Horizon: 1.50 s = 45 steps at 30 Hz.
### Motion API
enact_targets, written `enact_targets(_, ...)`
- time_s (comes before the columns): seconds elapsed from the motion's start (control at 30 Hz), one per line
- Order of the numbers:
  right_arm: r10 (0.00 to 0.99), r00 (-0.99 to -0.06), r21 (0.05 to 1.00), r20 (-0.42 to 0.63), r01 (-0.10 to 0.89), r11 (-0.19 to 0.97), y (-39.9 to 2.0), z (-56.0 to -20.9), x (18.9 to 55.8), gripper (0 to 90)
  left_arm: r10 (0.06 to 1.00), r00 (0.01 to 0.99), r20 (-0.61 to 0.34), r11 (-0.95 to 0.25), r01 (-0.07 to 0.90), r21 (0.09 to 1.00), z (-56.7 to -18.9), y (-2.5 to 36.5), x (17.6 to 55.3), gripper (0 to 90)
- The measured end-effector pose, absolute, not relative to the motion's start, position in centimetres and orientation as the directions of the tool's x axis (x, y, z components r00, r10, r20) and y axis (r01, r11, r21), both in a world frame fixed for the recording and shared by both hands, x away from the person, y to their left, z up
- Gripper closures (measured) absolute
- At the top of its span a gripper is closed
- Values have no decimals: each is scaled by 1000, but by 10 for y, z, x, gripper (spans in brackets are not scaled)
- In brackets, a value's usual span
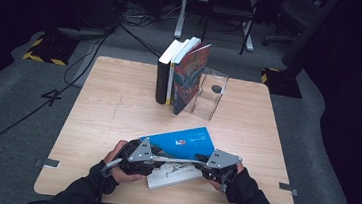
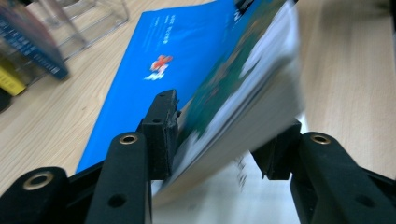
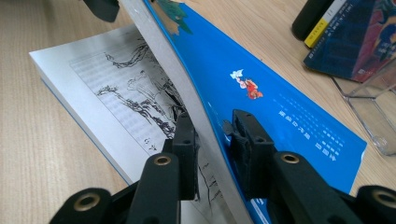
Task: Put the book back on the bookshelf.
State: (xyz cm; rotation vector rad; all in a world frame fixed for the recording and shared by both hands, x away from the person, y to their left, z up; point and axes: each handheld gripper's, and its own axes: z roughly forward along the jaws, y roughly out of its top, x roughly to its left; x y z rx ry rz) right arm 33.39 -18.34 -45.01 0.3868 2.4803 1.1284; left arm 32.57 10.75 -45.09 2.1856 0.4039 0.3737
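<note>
A book with a blue cover (image 1: 185, 141) lies open near the table's front edge, and a printed ink drawing shows on its white page (image 3: 121, 93). A sheaf of pages under the blue front cover (image 3: 261, 88) is lifted off it. My right gripper (image 3: 215, 135) is shut on that sheaf, one pad on the pages and one on the cover. My left gripper (image 2: 217, 140) straddles the same sheaf (image 2: 233, 93), which looks blurred; its jaws stand open around it. In the high view both hands sit at the book's near side, left gripper (image 1: 155, 166) and right gripper (image 1: 201, 168).
Three books (image 1: 179, 74) stand upright at the table's far middle, leaning beside a clear plastic holder (image 1: 210, 95). The wooden table (image 1: 108, 110) has bare surface to the left and right of the open book. Cables and chair legs lie on the floor beyond.
</note>
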Motion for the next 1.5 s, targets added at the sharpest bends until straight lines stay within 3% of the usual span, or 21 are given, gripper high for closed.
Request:
enact_targets(0.2,379,-896,759,-231,77,646,-178,-448,334,726,393,907,152,-598,127,791,-453,105,329,688)
enact_targets(0.33,383,-905,791,-185,94,605,-186,-449,339,597,360,921,149,-624,119,772,-458,111,331,745)
enact_targets(0.53,445,-887,801,-125,175,572,-219,-457,356,512,354,930,97,-595,144,791,-458,131,340,753)
enact_targets(0.63,441,-890,812,-112,174,557,-224,-461,361,579,347,935,74,-590,156,792,-459,140,344,745)
enact_targets(0.77,378,-906,796,-190,83,599,-213,-460,355,674,365,930,45,-585,191,788,-458,152,351,703)
enact_targets(0.93,317,-918,771,-239,19,637,-196,-457,344,752,415,905,95,-638,215,740,-447,155,343,605)
enact_targets(1.17,302,-919,756,-254,6,655,-181,-448,335,768,465,868,174,-660,209,722,-434,144,323,519)
enact_targets(1.33,296,-920,754,-257,1,657,-176,-443,335,779,441,865,240,-703,167,691,-430,135,315,521)
enact_targets(1.5,286,-925,749,-250,2,663,-171,-444,335,779,475,859,192,-684,222,695,-438,134,320,547)
